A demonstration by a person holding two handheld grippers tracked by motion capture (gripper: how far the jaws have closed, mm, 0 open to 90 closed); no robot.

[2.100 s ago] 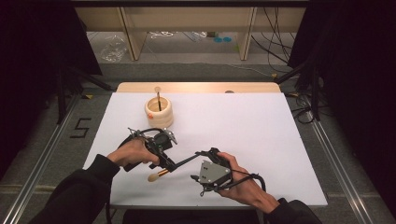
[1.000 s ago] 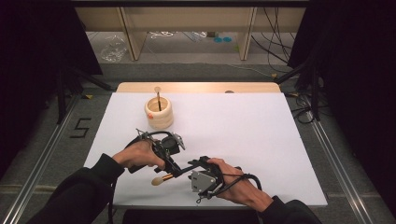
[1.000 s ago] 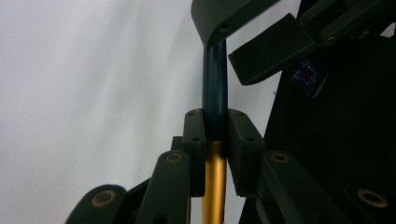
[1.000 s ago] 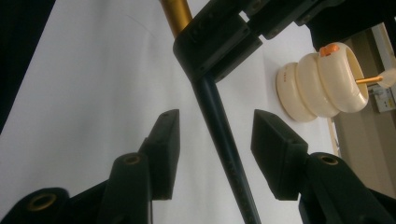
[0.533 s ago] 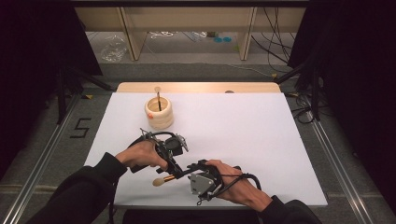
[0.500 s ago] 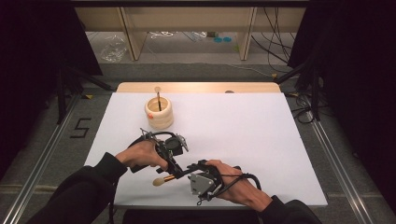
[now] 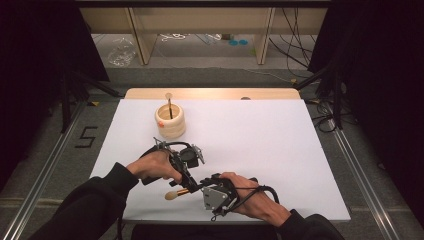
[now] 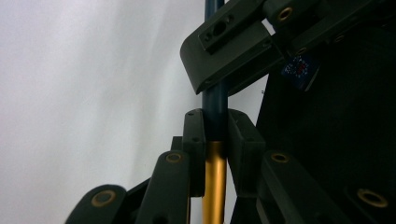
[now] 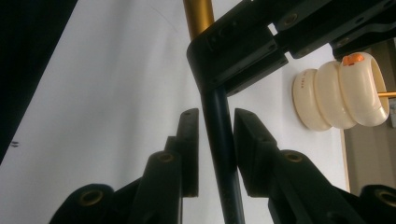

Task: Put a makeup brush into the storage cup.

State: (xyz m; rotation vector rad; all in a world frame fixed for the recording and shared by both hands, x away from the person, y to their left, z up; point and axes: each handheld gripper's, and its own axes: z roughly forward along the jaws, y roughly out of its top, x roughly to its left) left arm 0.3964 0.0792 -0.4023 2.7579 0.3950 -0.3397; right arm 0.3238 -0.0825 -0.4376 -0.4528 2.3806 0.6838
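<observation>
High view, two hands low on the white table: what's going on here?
A person is passing a makeup brush between two hand-held tongs near the table's front edge. The left tongs are clamped on the handle where the gold ferrule meets the dark shaft. The right tongs have just been closing around the dark shaft, with slim gaps on both sides, so no grip yet. A cream ribbed holder with another brush in it stands farther back.
</observation>
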